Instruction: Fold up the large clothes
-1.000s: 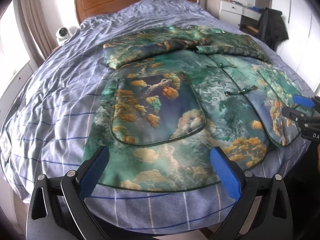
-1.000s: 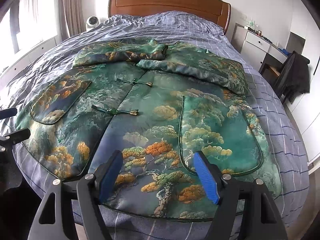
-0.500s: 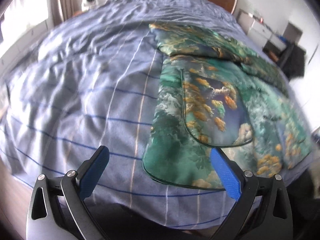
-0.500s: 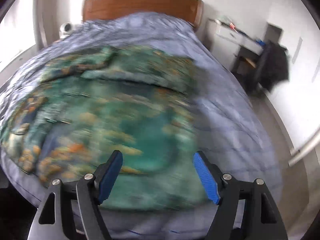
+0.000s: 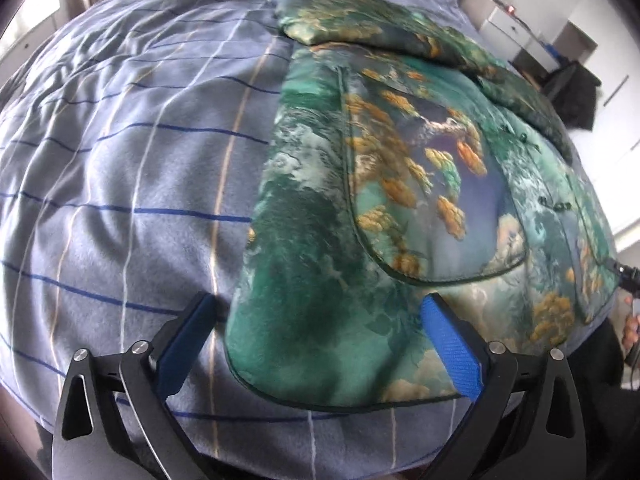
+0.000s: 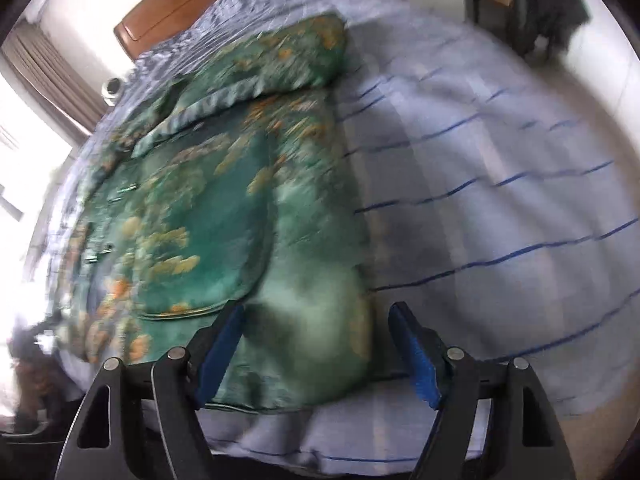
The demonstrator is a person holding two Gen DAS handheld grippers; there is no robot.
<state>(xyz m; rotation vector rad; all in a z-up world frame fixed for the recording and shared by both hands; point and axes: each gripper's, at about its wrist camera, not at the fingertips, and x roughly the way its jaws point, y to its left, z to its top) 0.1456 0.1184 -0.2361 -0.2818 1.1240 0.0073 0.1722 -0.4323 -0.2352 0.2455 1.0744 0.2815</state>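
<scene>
Both grippers swung outward to jacket [image 5: 360, 240] hem corners; left gripper [image 5: 316, 340], right gripper [image 6: 316, 344] released; no legible writing.

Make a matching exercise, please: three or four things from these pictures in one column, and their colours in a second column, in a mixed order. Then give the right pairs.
Things:
1. jacket
2. bedspread
3. headboard
4. pads of the left gripper

Colours:
A. brown wood
B. bright blue
C. green with orange and gold patterns
D. pale grey-blue with thin dark blue lines

Right pairs: 1-C, 2-D, 3-A, 4-B
</scene>
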